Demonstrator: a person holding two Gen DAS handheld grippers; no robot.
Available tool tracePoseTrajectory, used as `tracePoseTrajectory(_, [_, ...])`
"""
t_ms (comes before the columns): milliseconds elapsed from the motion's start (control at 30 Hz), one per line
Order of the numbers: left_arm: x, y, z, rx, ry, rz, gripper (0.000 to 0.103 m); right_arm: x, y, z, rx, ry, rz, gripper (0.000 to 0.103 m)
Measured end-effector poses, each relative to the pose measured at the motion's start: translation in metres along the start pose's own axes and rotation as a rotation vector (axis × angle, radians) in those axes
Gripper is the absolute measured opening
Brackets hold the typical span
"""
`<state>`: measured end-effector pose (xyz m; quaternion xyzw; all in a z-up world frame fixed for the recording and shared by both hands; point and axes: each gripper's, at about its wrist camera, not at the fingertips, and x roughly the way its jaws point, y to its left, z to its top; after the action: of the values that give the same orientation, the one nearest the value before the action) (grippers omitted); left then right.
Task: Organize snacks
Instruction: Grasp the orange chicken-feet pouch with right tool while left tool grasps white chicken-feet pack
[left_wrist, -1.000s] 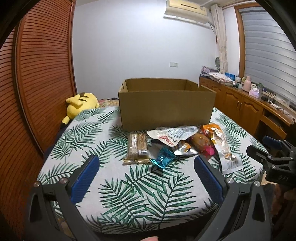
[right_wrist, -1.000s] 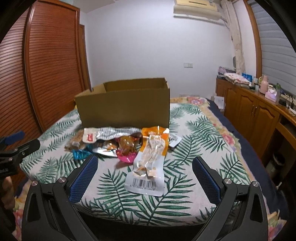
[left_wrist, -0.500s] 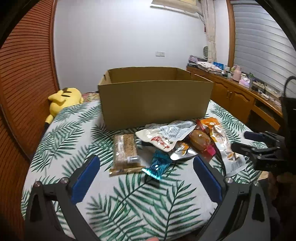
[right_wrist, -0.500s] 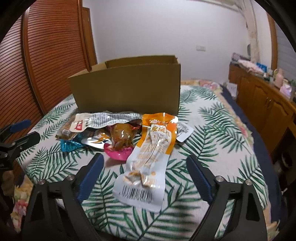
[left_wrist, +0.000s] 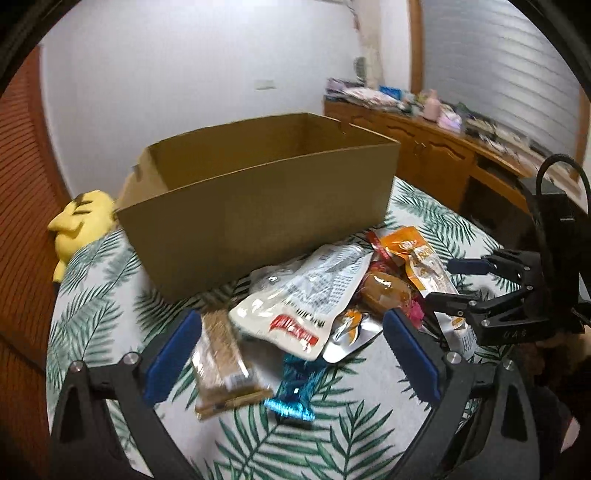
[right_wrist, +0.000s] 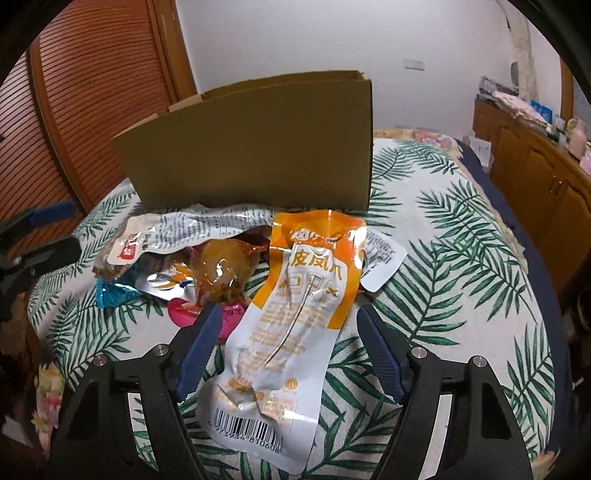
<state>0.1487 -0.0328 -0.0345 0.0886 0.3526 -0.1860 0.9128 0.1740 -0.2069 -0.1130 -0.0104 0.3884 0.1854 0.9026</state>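
- My right claw (right_wrist: 288, 350) stands spread, fingers either side of the orange pouch (right_wrist: 295, 317); nothing lies between them but that pouch.
- My left claw (left_wrist: 291, 354) is spread above the brown bar (left_wrist: 221, 358) and blue wrapper (left_wrist: 295, 384).
- The cardboard box (left_wrist: 258, 206) walls off the far side; its top is open.
- Bare leaf-print cover (right_wrist: 461, 295) lies right of the pile.
- A yellow plush (left_wrist: 79, 221) sits beside the box.

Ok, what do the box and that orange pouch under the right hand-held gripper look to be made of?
The box looks like plain brown cardboard: matte, with thin folded walls and an open top. The orange pouch looks like glossy plastic film, clear in its lower part: it wrinkles, catches glare and carries a printed barcode. The right hand-held gripper is open above it.
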Motion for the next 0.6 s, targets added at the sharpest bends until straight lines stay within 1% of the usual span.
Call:
tracePoseTrajectory(100, [0.014,-0.006,0.01,0.068,0.035,-0.025,0.095,0.006,-0.001,0.003,-0.007,0.014,0.0,0.076])
tracePoseTrajectory(267, [0.037,-0.013,0.019,0.161,0.111,-0.078,0.093,0.01,-0.003,0.005,-0.007,0.022,0.0,0.076])
tracePoseTrajectory(333, [0.045,-0.016,0.021,0.203,0.135,-0.072,0.092,0.012,-0.003,0.004,-0.011,0.027,0.002,0.076])
tracePoseTrajectory(467, [0.057,-0.021,0.022,0.258,0.172,-0.069,0.089,0.014,-0.002,0.001,-0.011,0.033,0.014,0.076])
tracePoseTrajectory(533, [0.063,-0.022,0.023,0.276,0.193,-0.068,0.079,0.015,-0.002,0.001,-0.012,0.034,0.017,0.076])
tracePoseTrajectory(567, [0.066,-0.022,0.023,0.282,0.206,-0.067,0.071,0.015,-0.002,0.001,-0.014,0.035,0.017,0.076])
tracePoseTrajectory(600, [0.069,-0.022,0.023,0.29,0.215,-0.063,0.068,0.015,-0.002,0.001,-0.017,0.035,0.016,0.076])
